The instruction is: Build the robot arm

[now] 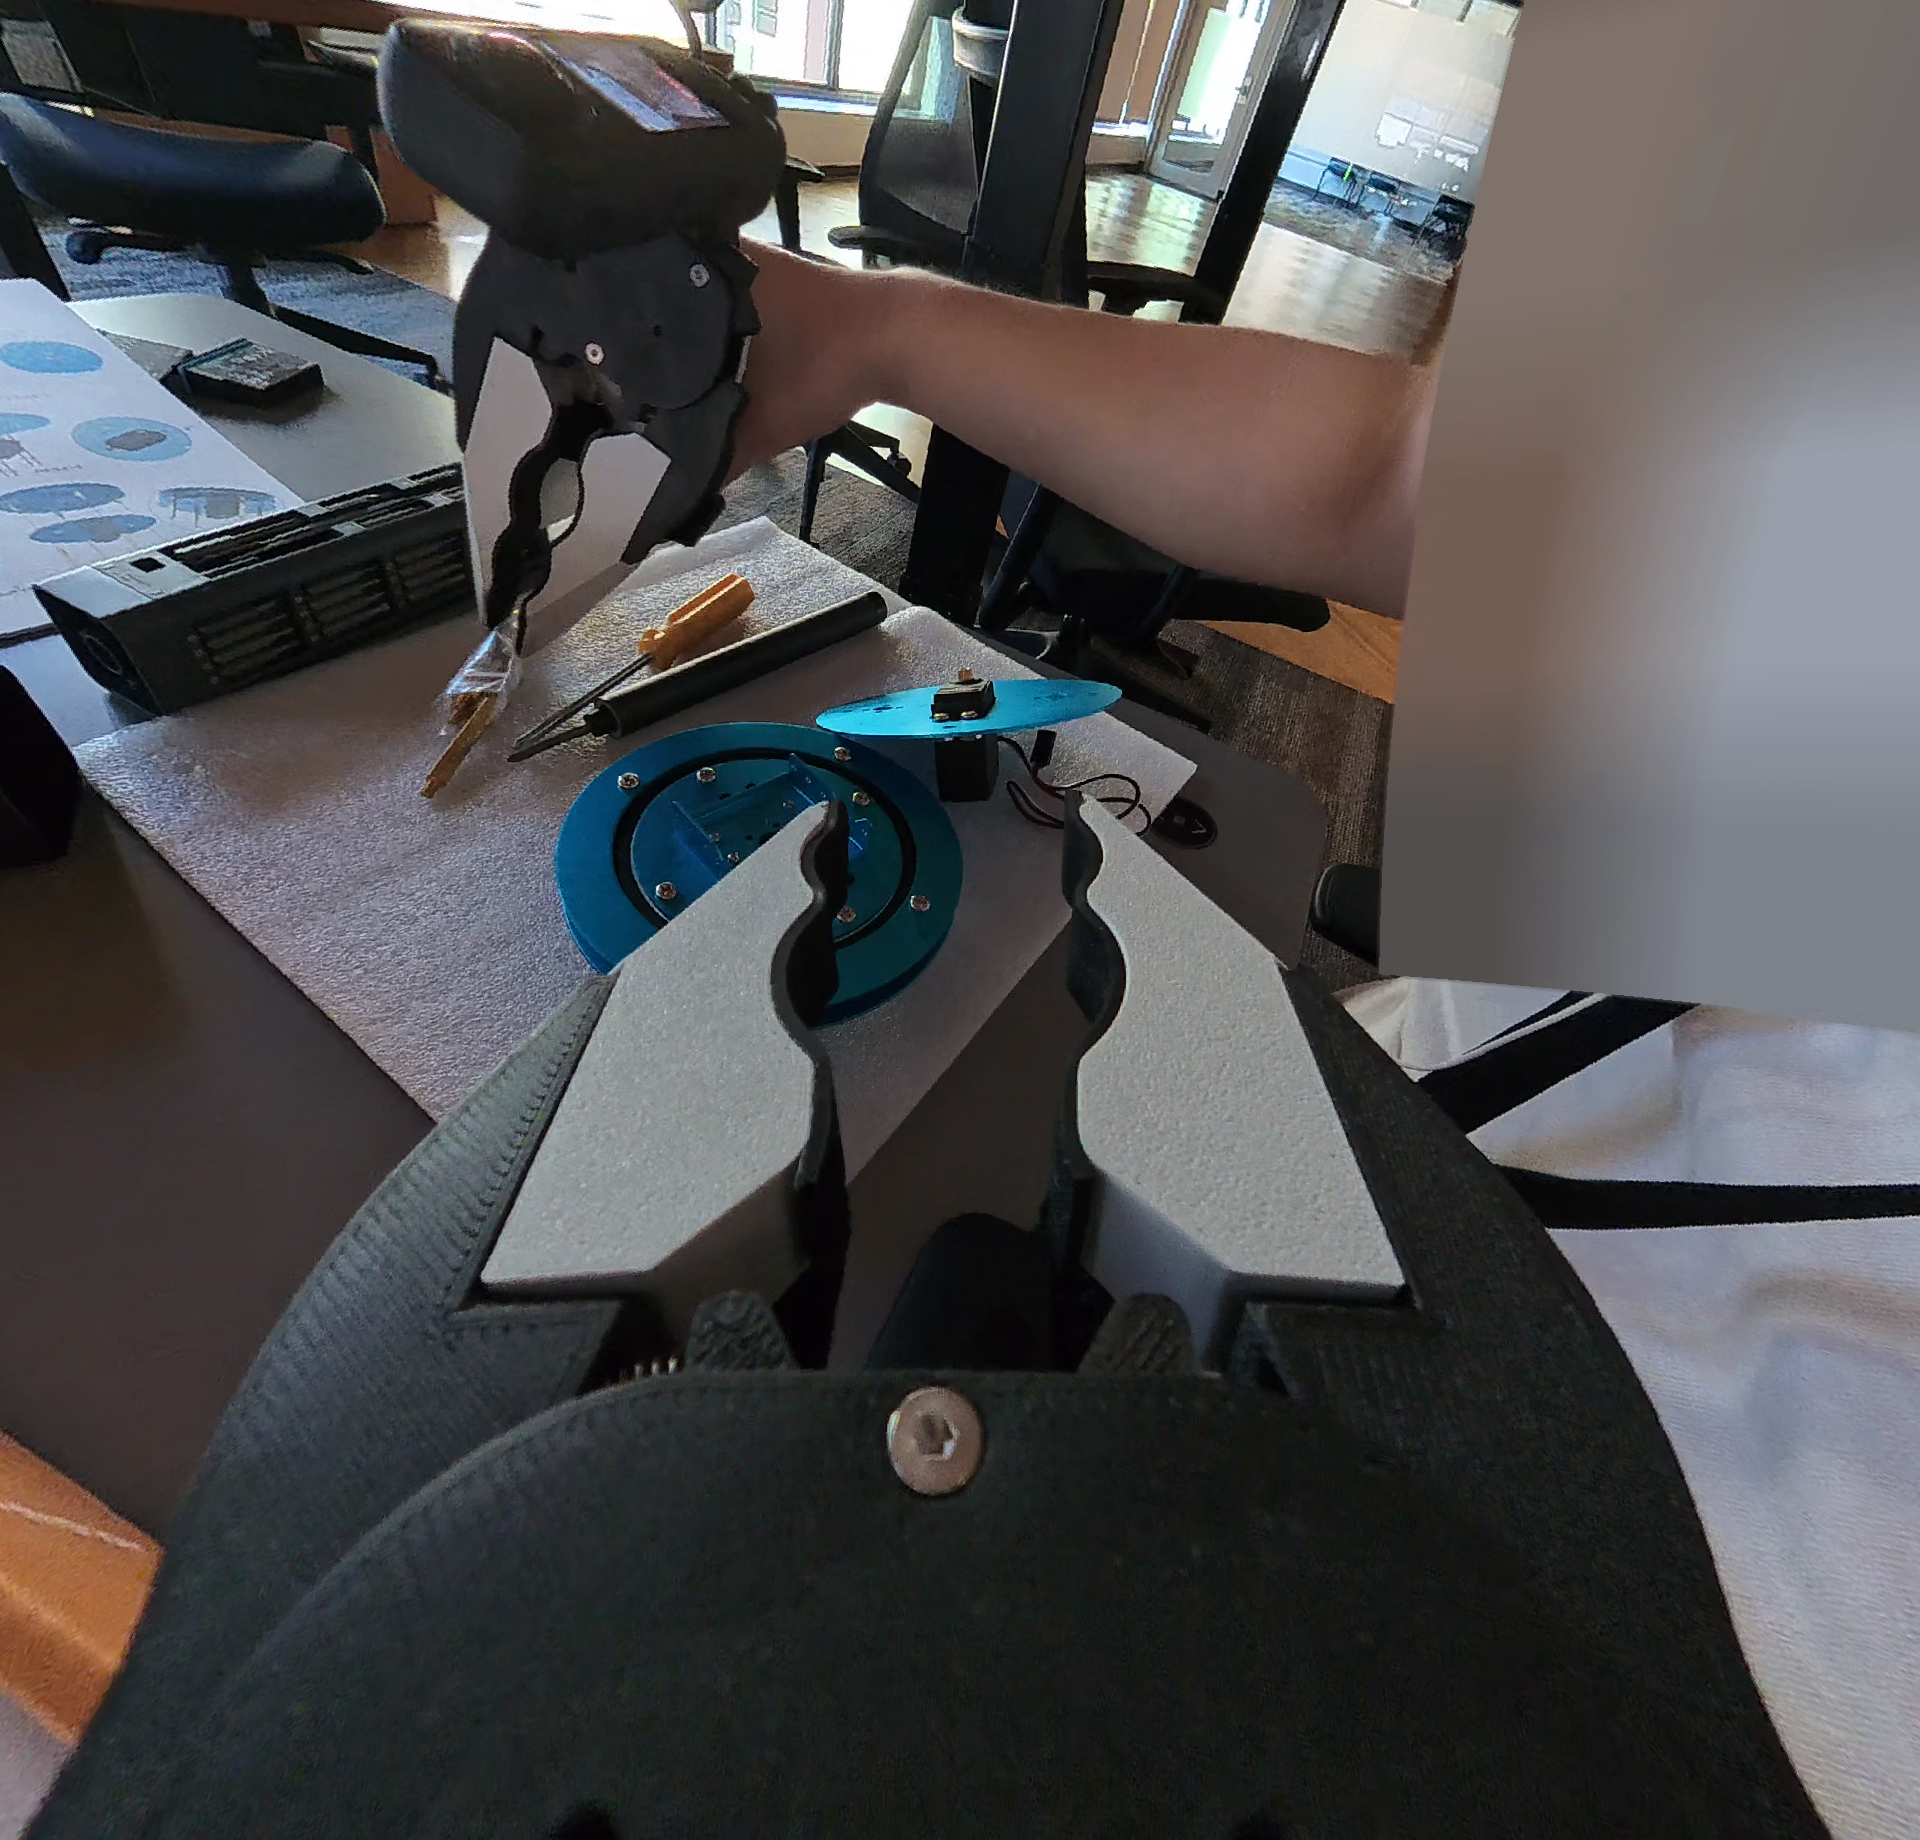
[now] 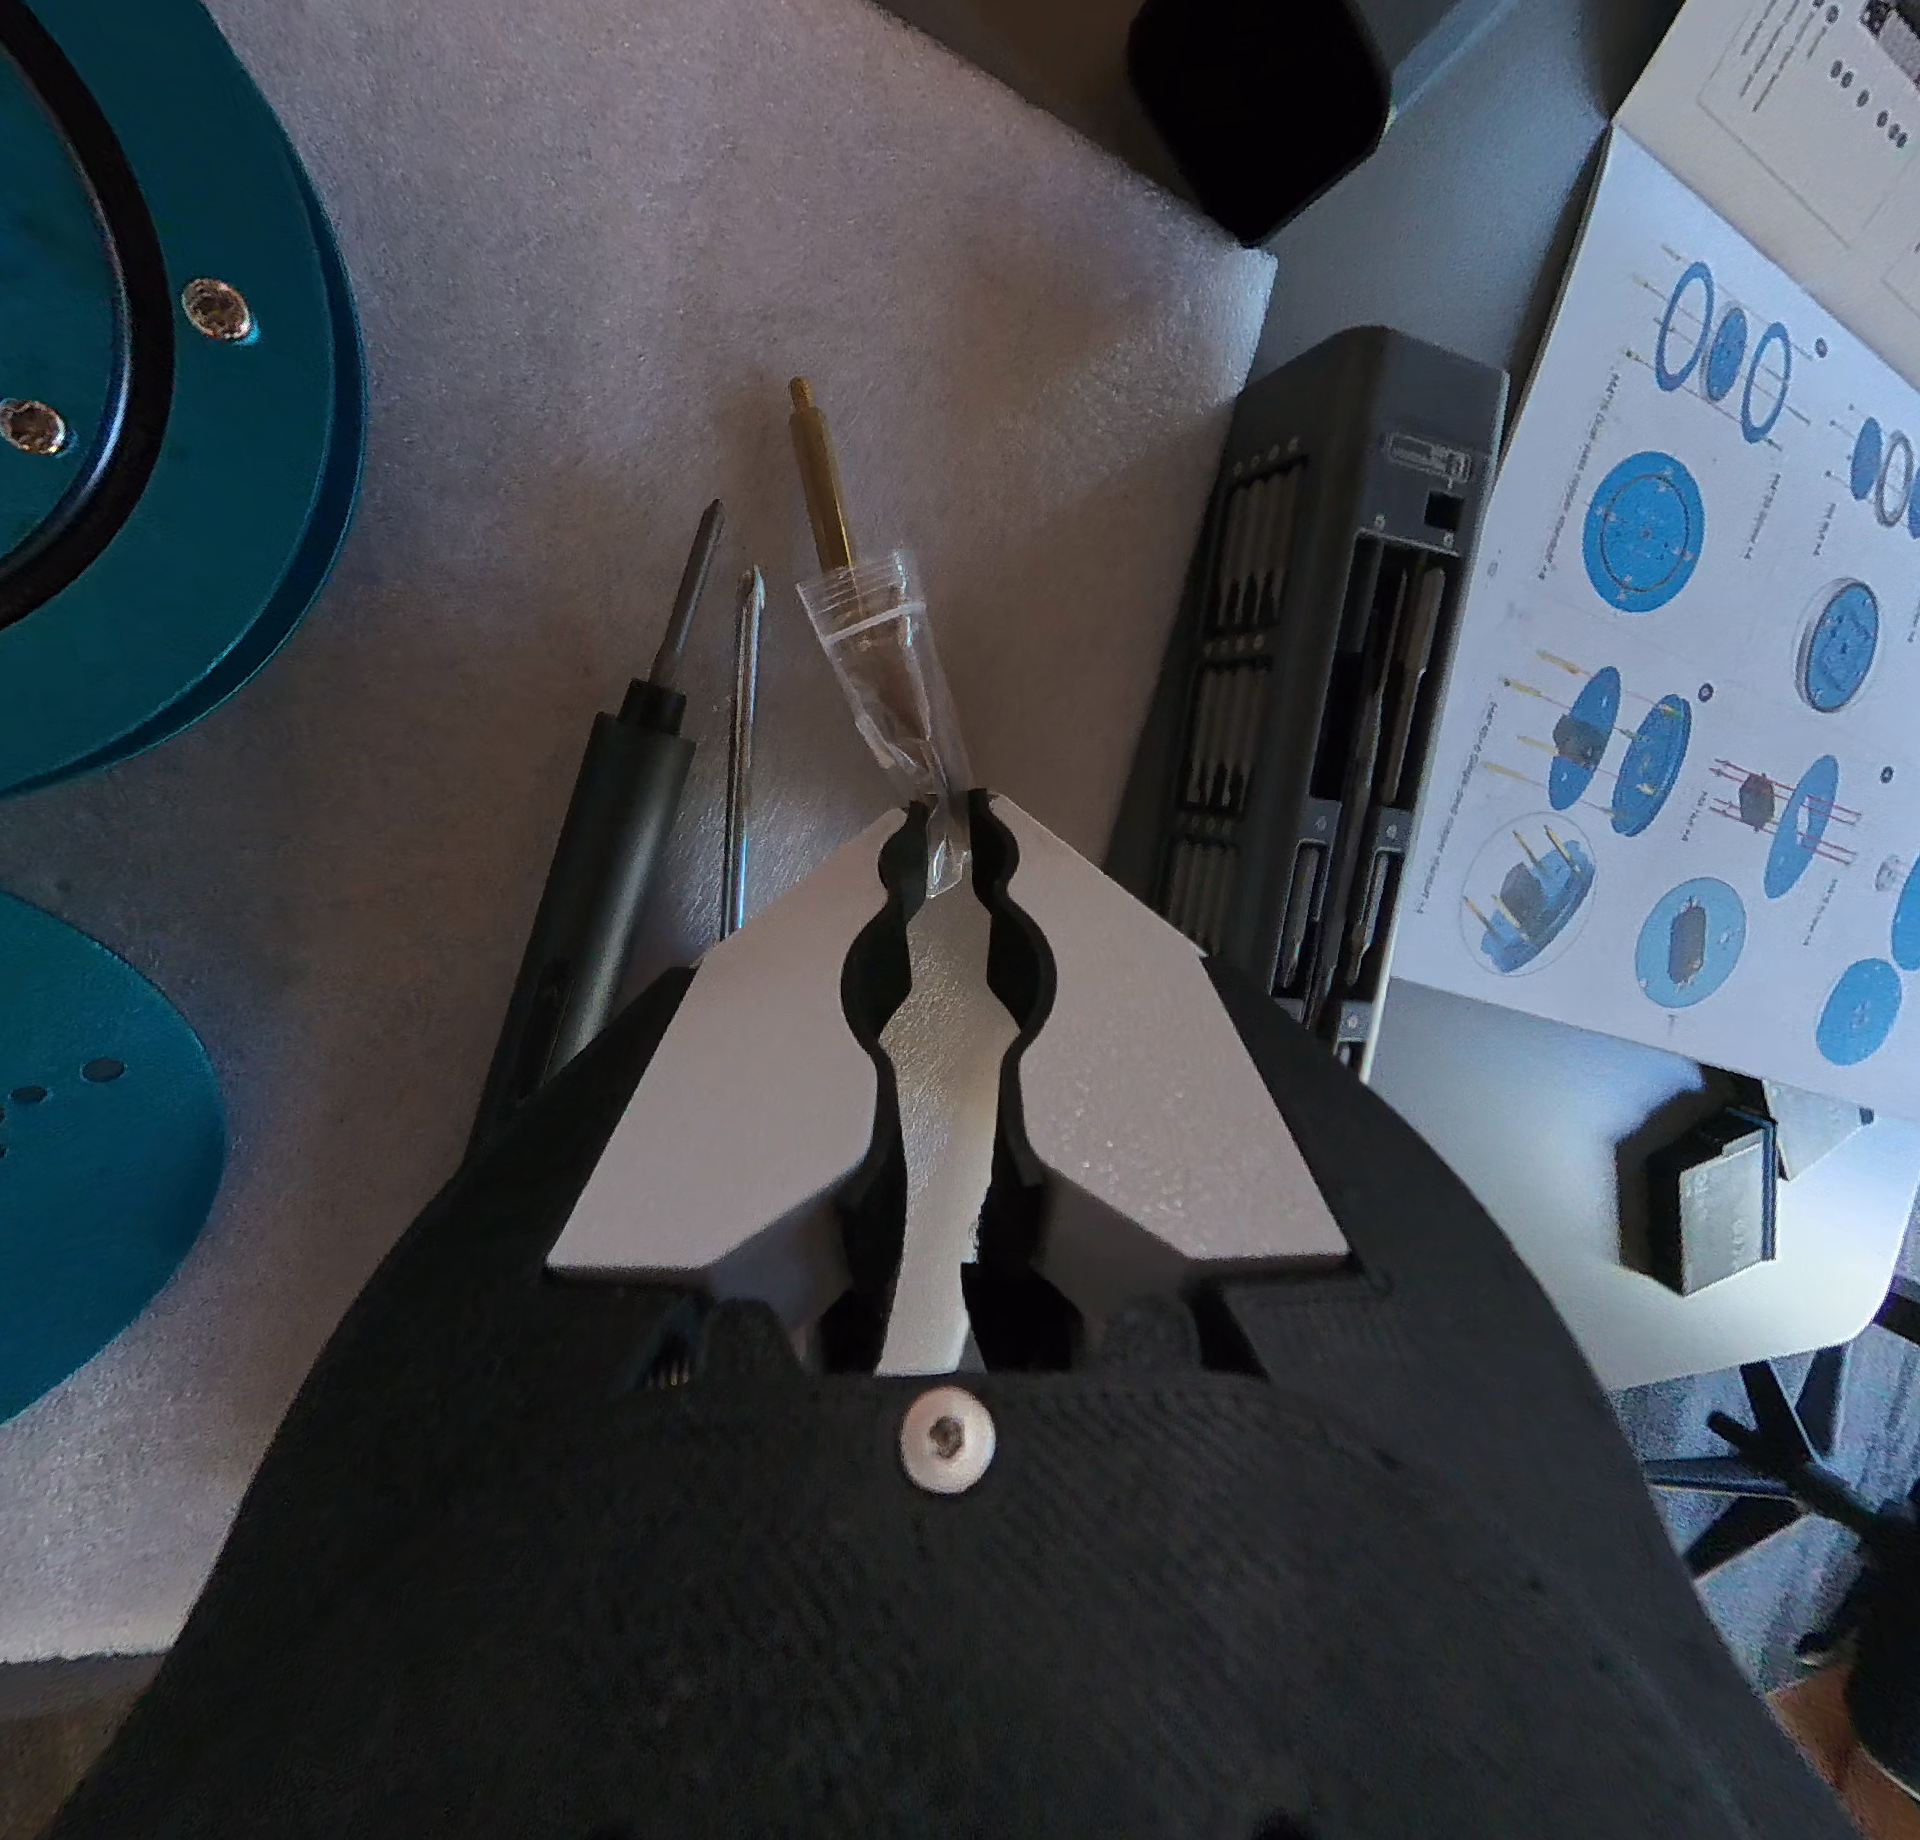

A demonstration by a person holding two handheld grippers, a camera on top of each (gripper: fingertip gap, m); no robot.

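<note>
My right gripper (image 2: 943, 803) is shut on the end of a small clear plastic bag (image 2: 883, 668) and holds it over the white foam sheet (image 2: 623, 232). A brass standoff (image 2: 821, 481) sticks out of the bag's open mouth. In the left wrist view the right gripper (image 1: 509, 616) hangs the bag (image 1: 483, 673) with a brass standoff (image 1: 457, 751) sliding out onto the foam. My left gripper (image 1: 951, 824) is open and empty, above a blue round plate assembly (image 1: 613, 834) on the foam sheet (image 1: 312, 855).
A black-handled screwdriver (image 2: 623, 803) and a thin screwdriver (image 2: 743, 730) with a yellow handle (image 1: 696, 616) lie beside the bag. A blue disc with a servo (image 1: 966, 710), a dark screwdriver-bit case (image 2: 1340, 647), an instruction sheet (image 2: 1704, 595), a black box (image 2: 1257, 76) and a person's arm (image 1: 1091, 398) are around. Across from one pair of fingers to the other is roughly 25 cm. The black-handled screwdriver (image 2: 623, 803) is about 5 cm from my right fingertips and 20 cm from my left. Look for it in the left wrist view (image 1: 636, 697) too.
</note>
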